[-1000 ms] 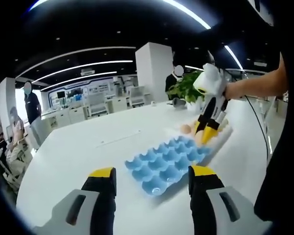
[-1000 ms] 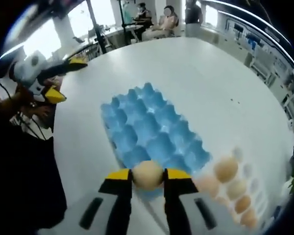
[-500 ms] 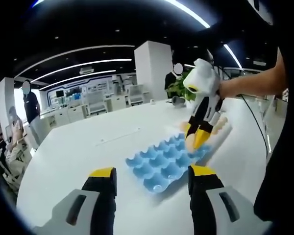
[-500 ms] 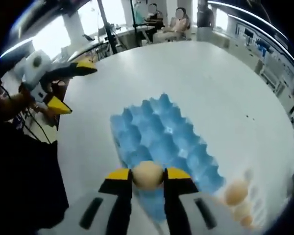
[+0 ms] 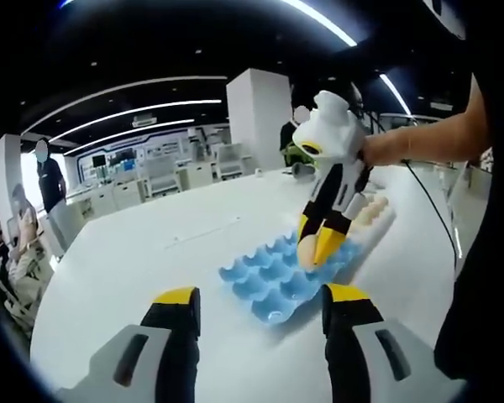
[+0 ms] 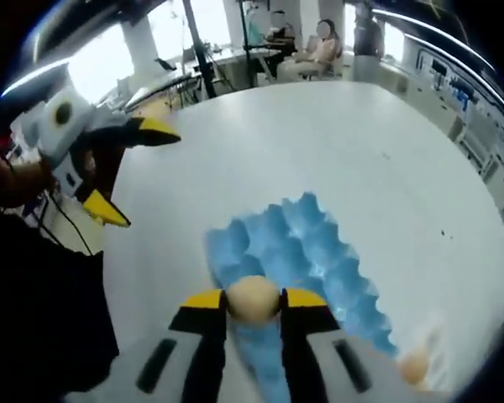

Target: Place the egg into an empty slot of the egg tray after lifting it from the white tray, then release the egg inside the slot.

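Left tool [image 5: 256, 315]: yellow-tipped jaws spread wide, empty, hovering over the round white desk [image 5: 134, 260]; seen at 9 o'clock in the right gripper view [image 6: 118, 172].

Blue moulded egg tray [image 6: 298, 260]: on the desk, at 6 o'clock past the right tool's jaws; every visible slot empty.

Right tool [image 6: 252, 302]: jaws closed on the smooth beige egg [image 6: 252, 300], held above the tray's near rows; at 2 o'clock in the left gripper view [image 5: 317, 245], tips pointing down at the tray.

White tray of eggs [image 5: 371, 220]: just beyond the blue tray.

Handling advice: centre the egg over one cup, lower until it seats, then part the jaws slowly, no squeezing.
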A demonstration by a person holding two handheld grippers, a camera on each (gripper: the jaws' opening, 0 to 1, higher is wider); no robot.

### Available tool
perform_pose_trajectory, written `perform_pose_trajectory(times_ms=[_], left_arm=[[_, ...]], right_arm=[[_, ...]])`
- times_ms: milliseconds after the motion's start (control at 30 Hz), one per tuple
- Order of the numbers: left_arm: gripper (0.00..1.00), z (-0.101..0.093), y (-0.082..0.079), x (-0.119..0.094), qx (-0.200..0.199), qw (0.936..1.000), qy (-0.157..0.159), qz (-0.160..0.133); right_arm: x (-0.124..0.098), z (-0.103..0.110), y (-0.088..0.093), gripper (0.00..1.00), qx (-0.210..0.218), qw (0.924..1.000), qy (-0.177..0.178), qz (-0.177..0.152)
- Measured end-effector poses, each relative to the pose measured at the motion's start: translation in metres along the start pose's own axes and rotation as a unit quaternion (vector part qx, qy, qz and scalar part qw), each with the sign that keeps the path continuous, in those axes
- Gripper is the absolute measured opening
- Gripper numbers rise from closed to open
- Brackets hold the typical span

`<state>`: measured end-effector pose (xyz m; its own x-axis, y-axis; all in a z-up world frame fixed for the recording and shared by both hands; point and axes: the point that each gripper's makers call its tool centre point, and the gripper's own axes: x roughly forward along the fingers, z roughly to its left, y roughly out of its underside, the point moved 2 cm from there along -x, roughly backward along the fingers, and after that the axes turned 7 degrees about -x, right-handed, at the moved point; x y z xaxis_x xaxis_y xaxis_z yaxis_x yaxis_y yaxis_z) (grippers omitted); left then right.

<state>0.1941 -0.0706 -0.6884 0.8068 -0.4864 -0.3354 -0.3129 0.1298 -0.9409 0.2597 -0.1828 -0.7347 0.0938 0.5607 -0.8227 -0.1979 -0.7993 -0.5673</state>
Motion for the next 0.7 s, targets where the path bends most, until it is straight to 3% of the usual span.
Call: perform_pose_trajectory(times_ms=[700], left_arm=[[0.58, 0.012, 0.006, -0.005, 0.0, 1.0, 0.007, 0.005]], right_arm=[[0.041, 0.017, -0.037, 0.24, -0.036, 0.9989, -0.029, 0.005]])
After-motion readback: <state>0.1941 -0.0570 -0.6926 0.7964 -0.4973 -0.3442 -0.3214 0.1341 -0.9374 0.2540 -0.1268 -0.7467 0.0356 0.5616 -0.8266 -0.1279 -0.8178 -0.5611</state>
